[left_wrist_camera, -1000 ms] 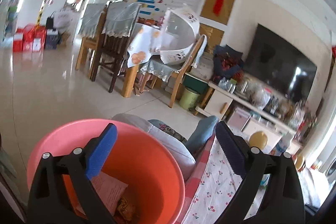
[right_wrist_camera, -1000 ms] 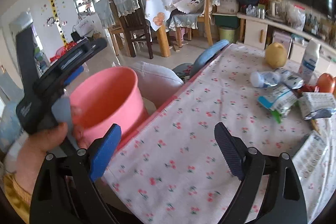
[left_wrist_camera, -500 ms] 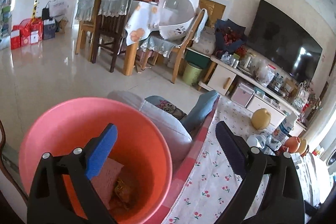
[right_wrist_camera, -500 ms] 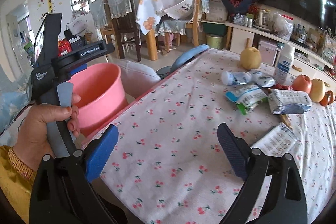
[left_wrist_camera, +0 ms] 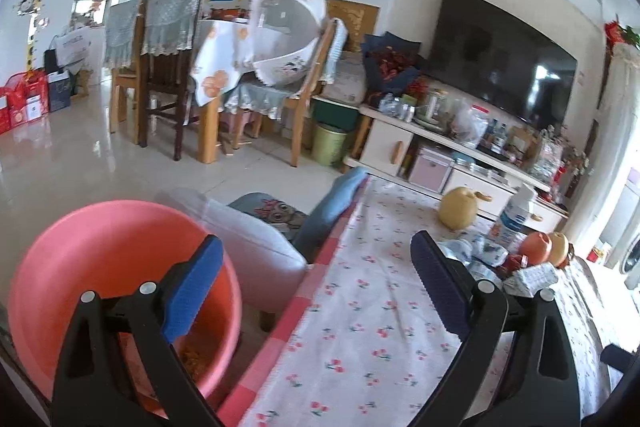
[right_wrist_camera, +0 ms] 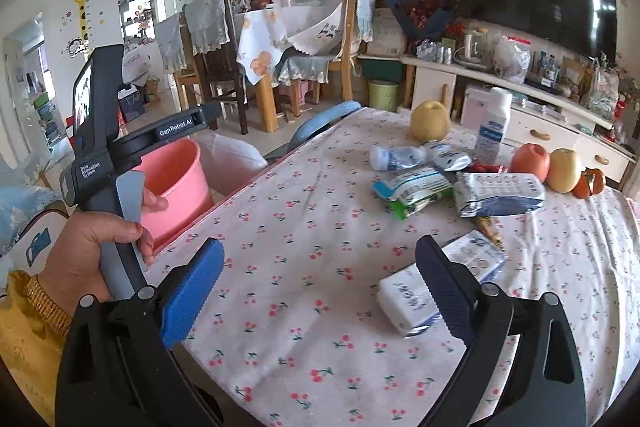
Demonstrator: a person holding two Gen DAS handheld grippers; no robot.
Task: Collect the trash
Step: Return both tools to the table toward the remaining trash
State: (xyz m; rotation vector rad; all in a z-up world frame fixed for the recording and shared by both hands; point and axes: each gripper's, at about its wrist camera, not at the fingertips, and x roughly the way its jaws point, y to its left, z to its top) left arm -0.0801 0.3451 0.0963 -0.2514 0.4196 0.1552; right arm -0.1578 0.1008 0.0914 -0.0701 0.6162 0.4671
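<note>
A pink bucket stands beside the table's left edge with paper scraps and wrappers in its bottom. My left gripper is open and empty, its blue finger over the bucket's rim and the other over the flowered tablecloth. My right gripper is open over the cloth, nothing between its fingers. A white packet lies just beside its right finger. Farther on lie a green-and-white wrapper, a silver-blue packet and a small toppled bottle. The bucket shows behind a hand on the left gripper's handle.
A pear, a tall white bottle, two apples and an orange fruit stand at the table's far side. A cushioned seat sits between bucket and table. Dining chairs, a green bin and a TV cabinet stand beyond.
Both views have swung right, from the bucket toward the table. The bucket has slid left in both. The right gripper now hangs over the cloth close to the white packet.
</note>
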